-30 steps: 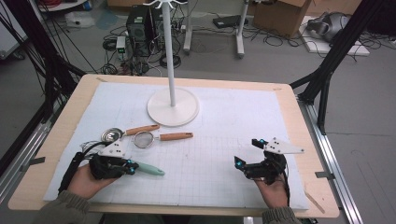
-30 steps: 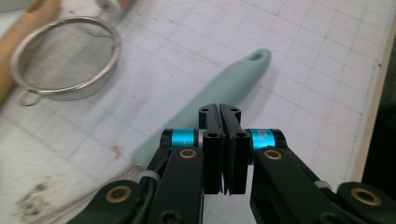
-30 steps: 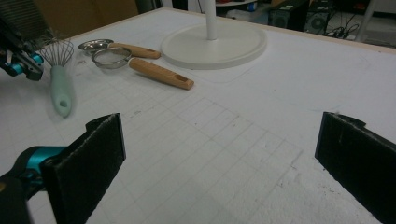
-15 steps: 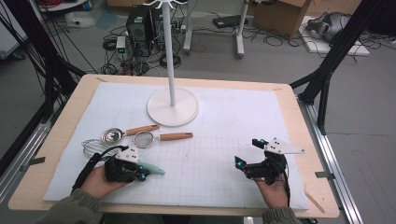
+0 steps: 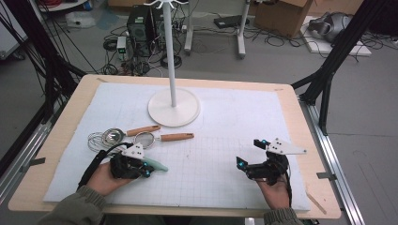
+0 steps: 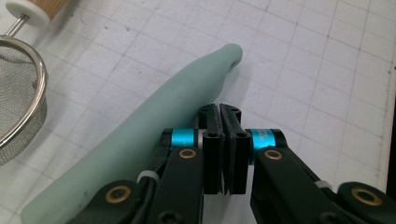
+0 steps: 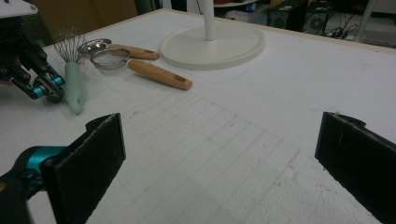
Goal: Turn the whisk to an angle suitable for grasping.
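The left tool, jaws pressed together on nothing, sits just beside the green whisk handle lying on the near left of the surface. The right tool rests at the near right with its jaws spread wide. Two wooden-handled strainers lie just beyond the whisk, near the white stand base.

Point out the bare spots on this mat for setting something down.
Free: the middle between the left tongs and right tongs, and right of the stand base. Crowded: front left, with whisk, sieve and mint handle.
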